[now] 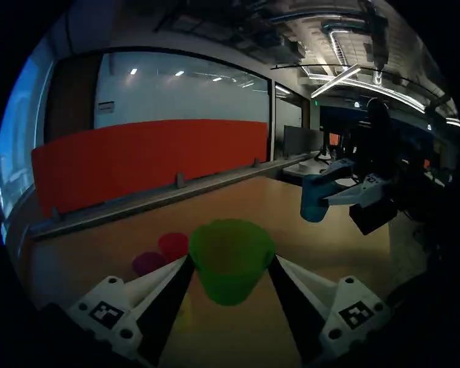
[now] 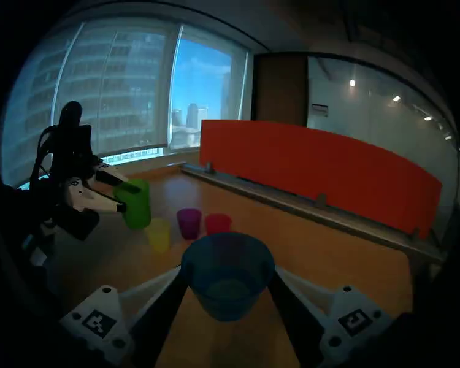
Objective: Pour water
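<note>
**Green cup (image 1: 231, 260) in left gripper (image 1: 231, 265), blue cup (image 2: 227, 279) in right gripper (image 2: 227, 273)**

Left gripper view: both fingers of the left gripper are clenched on the green cup, one against each side wall just below the rim; the cup stands upright between them, mouth upward; its contents cannot be seen from this angle. Beyond it, to the left, a red cup (image 1: 173, 244) and a purple cup (image 1: 147, 262) stand close together on the wooden table (image 1: 248, 196). Farther off to the right, the right gripper grasps the blue cup, roughly upright and apparently clear of the table top; the two held cups are well apart.

Right gripper view: both fingers of the right gripper press on the blue cup from either side; the cup is upright and its open mouth faces the camera; the bottom inside looks paler, but whether that is water I cannot tell. To the left, farther off, the left gripper holds the green cup, roughly upright; whether it rests on the table or hangs above it I cannot tell. A yellow cup (image 2: 159, 234) stands just beside the green cup; the purple cup and the red cup stand next to it in a row, between the two held cups.

Surroundings: an orange-red partition (image 2: 328, 165) runs along the far edge of the table; a large window (image 2: 119, 92) lies behind the left gripper.
</note>
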`<control>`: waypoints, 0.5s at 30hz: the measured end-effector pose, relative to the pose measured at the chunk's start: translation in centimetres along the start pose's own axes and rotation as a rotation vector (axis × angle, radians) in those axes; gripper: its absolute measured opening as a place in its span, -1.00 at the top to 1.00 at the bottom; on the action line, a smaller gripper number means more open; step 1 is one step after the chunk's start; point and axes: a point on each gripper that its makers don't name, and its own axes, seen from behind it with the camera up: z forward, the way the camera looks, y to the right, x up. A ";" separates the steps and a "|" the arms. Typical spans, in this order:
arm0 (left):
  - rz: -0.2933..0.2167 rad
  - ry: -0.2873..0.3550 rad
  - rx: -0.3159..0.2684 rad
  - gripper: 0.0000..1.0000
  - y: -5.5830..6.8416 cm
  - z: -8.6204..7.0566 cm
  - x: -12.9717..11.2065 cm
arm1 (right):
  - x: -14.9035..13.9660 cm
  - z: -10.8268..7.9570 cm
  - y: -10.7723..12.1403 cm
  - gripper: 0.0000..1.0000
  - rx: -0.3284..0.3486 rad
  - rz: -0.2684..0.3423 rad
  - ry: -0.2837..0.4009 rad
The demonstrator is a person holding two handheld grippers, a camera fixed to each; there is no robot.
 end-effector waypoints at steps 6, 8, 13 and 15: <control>-0.001 0.041 0.015 -0.71 -0.5 -0.1 0.6 | 0.7 0.4 0.0 -0.79 0.006 0.011 0.036; -0.010 0.057 0.014 -0.71 -0.5 -0.1 0.9 | 1.0 0.5 -0.1 -0.79 0.009 0.013 0.048; -0.036 0.086 0.012 -0.71 -0.8 -0.1 1.3 | 1.7 0.8 -0.1 -0.79 0.012 0.021 0.079; -0.043 0.094 0.012 -0.71 -1.0 -0.1 1.4 | 2.1 1.0 -0.2 -0.79 0.015 0.024 0.090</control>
